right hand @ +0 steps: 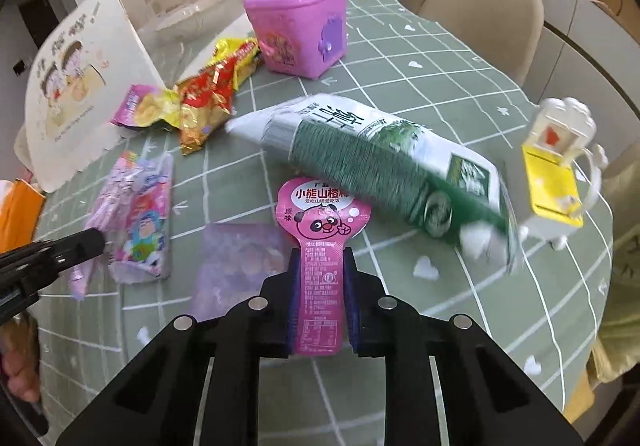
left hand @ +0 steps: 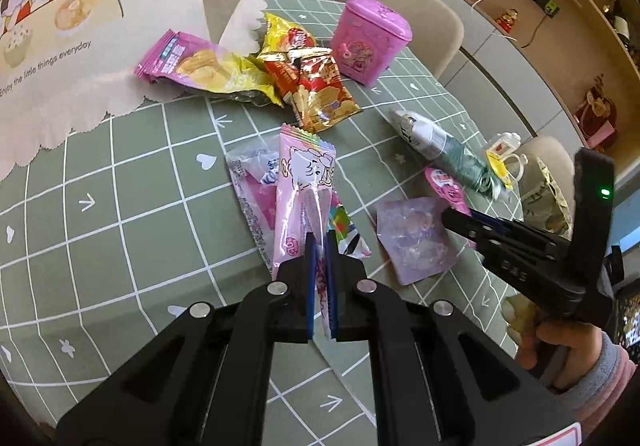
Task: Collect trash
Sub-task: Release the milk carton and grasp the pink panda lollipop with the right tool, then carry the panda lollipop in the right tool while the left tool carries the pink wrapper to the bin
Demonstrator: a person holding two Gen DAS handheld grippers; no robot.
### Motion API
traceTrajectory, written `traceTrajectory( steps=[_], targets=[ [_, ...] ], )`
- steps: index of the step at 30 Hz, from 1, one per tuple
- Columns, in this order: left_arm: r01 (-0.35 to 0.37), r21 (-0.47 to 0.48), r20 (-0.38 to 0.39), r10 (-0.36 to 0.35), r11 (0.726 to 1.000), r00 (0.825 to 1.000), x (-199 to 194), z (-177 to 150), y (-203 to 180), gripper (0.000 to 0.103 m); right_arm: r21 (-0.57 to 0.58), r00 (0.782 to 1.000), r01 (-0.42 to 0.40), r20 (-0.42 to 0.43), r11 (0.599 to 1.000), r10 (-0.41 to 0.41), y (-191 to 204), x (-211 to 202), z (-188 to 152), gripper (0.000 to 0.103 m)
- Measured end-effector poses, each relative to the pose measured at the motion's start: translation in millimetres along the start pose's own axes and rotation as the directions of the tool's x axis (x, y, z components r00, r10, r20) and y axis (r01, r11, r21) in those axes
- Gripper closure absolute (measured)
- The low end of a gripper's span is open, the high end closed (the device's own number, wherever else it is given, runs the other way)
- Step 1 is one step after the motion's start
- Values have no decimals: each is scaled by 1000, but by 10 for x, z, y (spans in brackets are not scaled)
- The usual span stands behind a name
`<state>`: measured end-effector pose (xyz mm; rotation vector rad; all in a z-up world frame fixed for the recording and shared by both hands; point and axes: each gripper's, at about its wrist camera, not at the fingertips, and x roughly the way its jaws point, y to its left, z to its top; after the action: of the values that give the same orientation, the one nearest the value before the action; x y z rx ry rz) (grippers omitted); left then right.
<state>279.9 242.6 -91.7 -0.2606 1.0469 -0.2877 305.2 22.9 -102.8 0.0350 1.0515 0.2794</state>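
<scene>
Right up against the lens, the right tongs (right hand: 320,302) have a pink bear-faced snack wrapper (right hand: 320,242) between their blue pads, long tail down the middle, round printed head poking out over the green checked tabletop (right hand: 460,57); the pads sit against its edges, so I'd call that a grip. Over on the other side the left tongs (left hand: 320,258) are all but shut, pinching the clear sealed tail of a pale pink cartoon sachet (left hand: 306,181), which hangs up off a second flat pink packet (left hand: 256,181) beneath. Featherweight stuff, all of it: thin film, floppy, slick, nothing to break, so I'd nip it at a crimped end or flat seam where the film is doubled. Loose litter waiting: a lilac translucent pouch (right hand: 236,266), the crumpled red and gold foil packets (left hand: 316,85), a purple and yellow biscuit wrapper (left hand: 200,65). Bulkier is the green and white bag (right hand: 384,161), squashy, best taken at its twisted neck. Well back stands a pink lidded bin (right hand: 298,33), probably the destination
</scene>
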Motion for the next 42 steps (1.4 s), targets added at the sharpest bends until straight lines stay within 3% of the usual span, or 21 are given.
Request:
traceTrajectory(
  steps=[5, 10, 16, 18, 19, 20, 23, 27, 31, 33, 38, 40, 42],
  targets=[
    [53, 2, 0, -53, 999, 999, 13, 5, -100, 99, 21, 998, -3, 69, 1000, 1, -75, -438, -44, 84],
    [68, 70, 11, -68, 995, 998, 4, 11, -381, 99, 23, 994, -3, 114, 1000, 1, -257, -690, -79, 84],
    [50, 69, 36, -53, 996, 998, -23, 40, -623, 99, 13, 996, -81, 30, 997, 80, -415, -575, -149, 83],
    [47, 63, 21, -48, 997, 999, -1, 24, -670, 99, 7, 998, -67, 20, 998, 67, -443, -518, -259, 79],
    [59, 66, 13, -60, 996, 998, 3, 1, -704, 99, -4, 997, -68, 29, 998, 68, -453, -518, -318, 70],
    [61, 80, 5, -62, 995, 998, 14, -26, -742, 99, -26, 997, -65, 42, 998, 66, -453, -525, -380, 68],
    [47, 119, -20, -45, 992, 999, 82, -106, -809, 99, -59, 998, -10, 57, 998, 14, -468, -515, -483, 68],
    [63, 129, -56, -56, 990, 997, 204, -199, -838, 99, -6, 999, -3, 35, 1000, 4, -563, -376, -512, 67],
    [76, 151, -87, -63, 986, 994, 286, -284, -862, 99, 3, 994, 85, 66, 996, -85, -581, -294, -538, 66],
    [79, 163, -94, -64, 983, 993, 293, -309, -870, 99, 9, 983, 169, 76, 986, -169, -606, -283, -517, 66],
    [92, 176, -97, -75, 980, 992, 287, -279, -918, 99, 110, 986, 116, 109, 987, -128, -821, -421, -541, 66],
    [100, 173, -94, -84, 980, 992, 277, -269, -937, 99, 115, 990, 105, 87, 988, -115, -878, -415, -586, 57],
    [105, 172, -95, -90, 979, 991, 276, -260, -962, 99, 116, 992, 102, 68, 988, -111, -901, -386, -637, 57]
  ],
)
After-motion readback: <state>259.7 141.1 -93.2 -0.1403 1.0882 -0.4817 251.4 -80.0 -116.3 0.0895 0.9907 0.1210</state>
